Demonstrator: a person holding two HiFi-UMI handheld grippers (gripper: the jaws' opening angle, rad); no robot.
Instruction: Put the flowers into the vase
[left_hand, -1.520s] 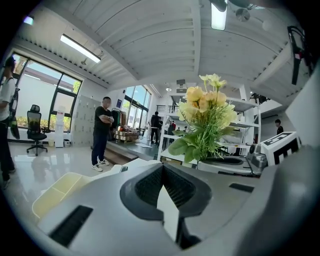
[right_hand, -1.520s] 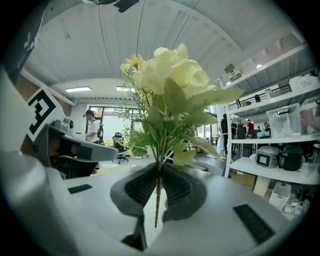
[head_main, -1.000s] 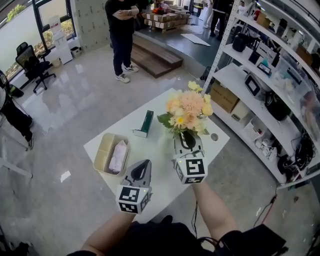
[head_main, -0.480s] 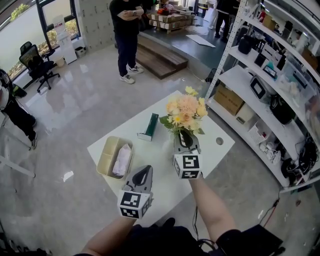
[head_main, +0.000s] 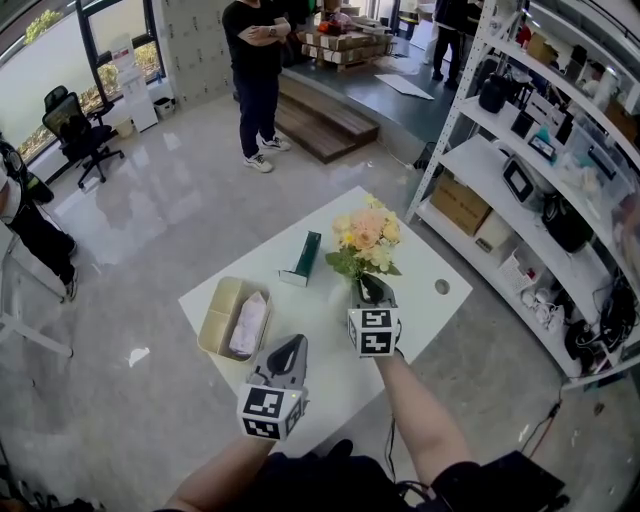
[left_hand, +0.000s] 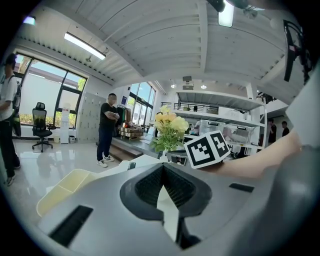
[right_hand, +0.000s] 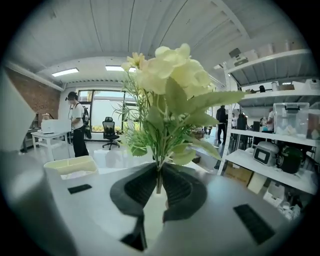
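Flowers (head_main: 366, 236) stand upright, stems pinched in the right gripper (head_main: 372, 284), with the green container (head_main: 307, 256), likely the vase, lying near their left; the left gripper (head_main: 292, 343) is pressed together, empty.

I see 1 bunch of flowers (head_main: 366, 238): pale yellow and peach blooms over green leaves. The stems are gathered into 1 thin bundle pinched between the pads of the right tongs (right_hand: 159, 176), and the heads rise upright just beyond the tips. The slim dark green vase (head_main: 307, 256) sits on the tabletop (head_main: 318, 312), left of those tongs and apart from the flowers.
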